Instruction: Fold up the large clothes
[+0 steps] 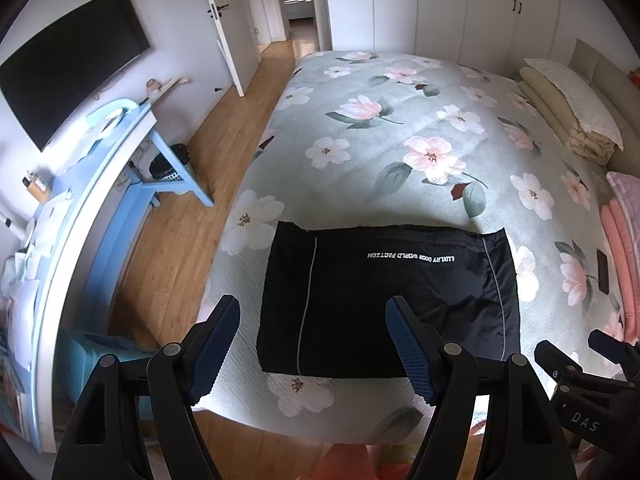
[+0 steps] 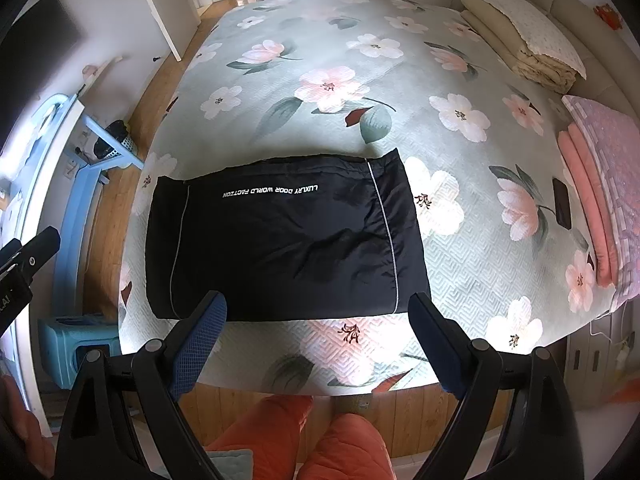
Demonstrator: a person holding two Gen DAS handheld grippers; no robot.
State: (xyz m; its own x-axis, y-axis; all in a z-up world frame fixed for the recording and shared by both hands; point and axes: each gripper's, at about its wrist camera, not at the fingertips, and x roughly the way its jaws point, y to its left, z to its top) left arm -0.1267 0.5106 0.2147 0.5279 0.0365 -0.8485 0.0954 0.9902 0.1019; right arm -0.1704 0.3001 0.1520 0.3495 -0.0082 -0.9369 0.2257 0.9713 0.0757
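Note:
A black garment (image 1: pixel 388 300) with white lettering and thin grey piping lies folded into a flat rectangle on the floral bed cover (image 1: pixel 400 152), near the bed's front edge. It also shows in the right wrist view (image 2: pixel 280 240). My left gripper (image 1: pixel 316 340) is open and empty, held above the garment's near edge. My right gripper (image 2: pixel 320 332) is open and empty, just in front of the garment's near edge. The right gripper also shows at the far right of the left wrist view (image 1: pixel 600 364).
Folded beige bedding and a pillow (image 2: pixel 524 40) lie at the headboard. A pink folded blanket (image 2: pixel 600 200) and a dark phone (image 2: pixel 561 200) lie at the bed's right side. A blue desk (image 1: pixel 100 184) and a bin (image 1: pixel 170 164) stand on the left. The wood floor (image 1: pixel 224 120) runs alongside.

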